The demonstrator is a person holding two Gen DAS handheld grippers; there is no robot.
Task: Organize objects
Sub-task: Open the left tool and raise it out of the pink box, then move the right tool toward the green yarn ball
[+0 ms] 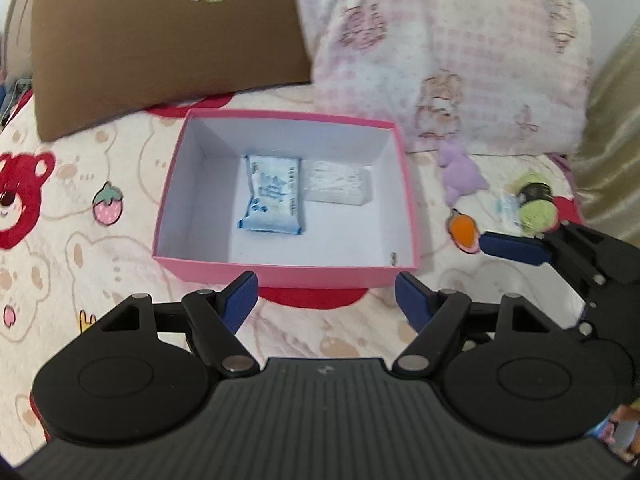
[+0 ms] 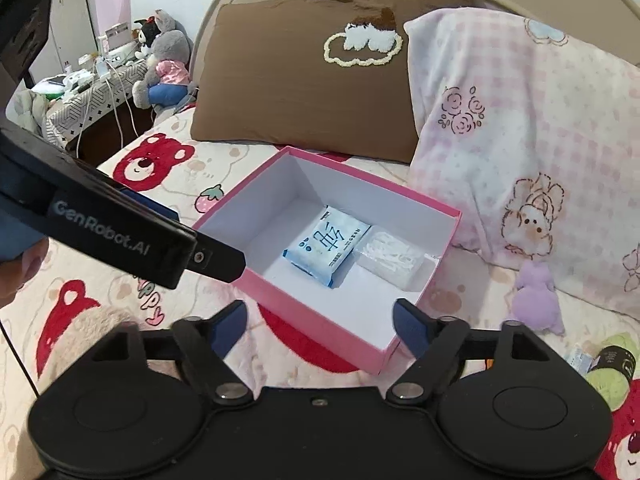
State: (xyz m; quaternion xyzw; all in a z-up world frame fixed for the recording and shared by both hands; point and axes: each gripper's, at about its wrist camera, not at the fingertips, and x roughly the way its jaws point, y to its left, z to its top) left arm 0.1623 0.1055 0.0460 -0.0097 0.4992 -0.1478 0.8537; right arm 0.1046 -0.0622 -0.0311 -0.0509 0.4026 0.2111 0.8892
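Observation:
A pink box (image 1: 280, 274) with a white inside lies on the bed. In it, side by side, are a blue tissue pack (image 1: 274, 194) and a clear packet of white sticks (image 1: 340, 186). My left gripper (image 1: 326, 300) hangs open and empty just before the box's near wall. Right of the box lie a purple plush (image 1: 460, 172), an orange toy (image 1: 464, 232), a green yarn ball (image 1: 536, 200) and a small blue-white sachet (image 1: 506, 204). My right gripper (image 2: 320, 320) is open and empty over the box's near corner (image 2: 380, 182). The tissue pack (image 2: 326, 246) and clear packet (image 2: 390, 258) show here too.
A brown pillow (image 1: 160, 40) and a pink checked pillow (image 1: 440, 60) stand behind the box. The left gripper's body (image 2: 120, 232) crosses the right wrist view at the left. A cluttered bedside table (image 2: 88, 92) with plush toys stands beyond the bed's left edge.

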